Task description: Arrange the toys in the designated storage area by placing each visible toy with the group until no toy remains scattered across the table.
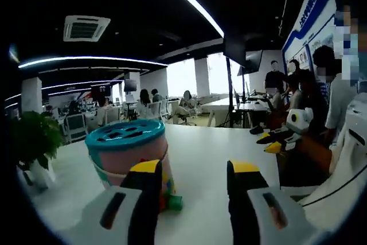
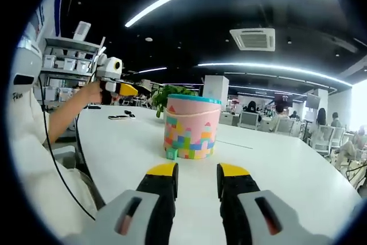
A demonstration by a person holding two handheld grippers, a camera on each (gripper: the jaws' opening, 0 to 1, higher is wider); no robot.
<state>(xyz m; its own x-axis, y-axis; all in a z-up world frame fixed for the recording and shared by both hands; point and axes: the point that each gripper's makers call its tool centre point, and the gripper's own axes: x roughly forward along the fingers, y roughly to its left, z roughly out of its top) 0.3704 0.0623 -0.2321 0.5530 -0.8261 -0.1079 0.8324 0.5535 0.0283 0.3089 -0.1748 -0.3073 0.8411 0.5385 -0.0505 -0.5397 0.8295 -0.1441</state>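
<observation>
In the left gripper view, the left gripper (image 1: 195,179) is standing open and empty at the bottom of the frame, with the pink toy bucket (image 1: 131,156) sitting lower left on the white table (image 1: 200,147), a green block (image 1: 174,202) touching its base. In the right gripper view, the right gripper (image 2: 196,171) is gaping empty at bottom centre, the bucket sitting mid-frame just above it.

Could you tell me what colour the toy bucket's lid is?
Teal, clearest in the left gripper view: bucket lid.

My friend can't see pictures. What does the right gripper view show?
A pink toy bucket with colourful block patterns and a teal lid stands on a white table. A small green block sits beside its base. The right gripper is open in front, holding nothing.
</observation>
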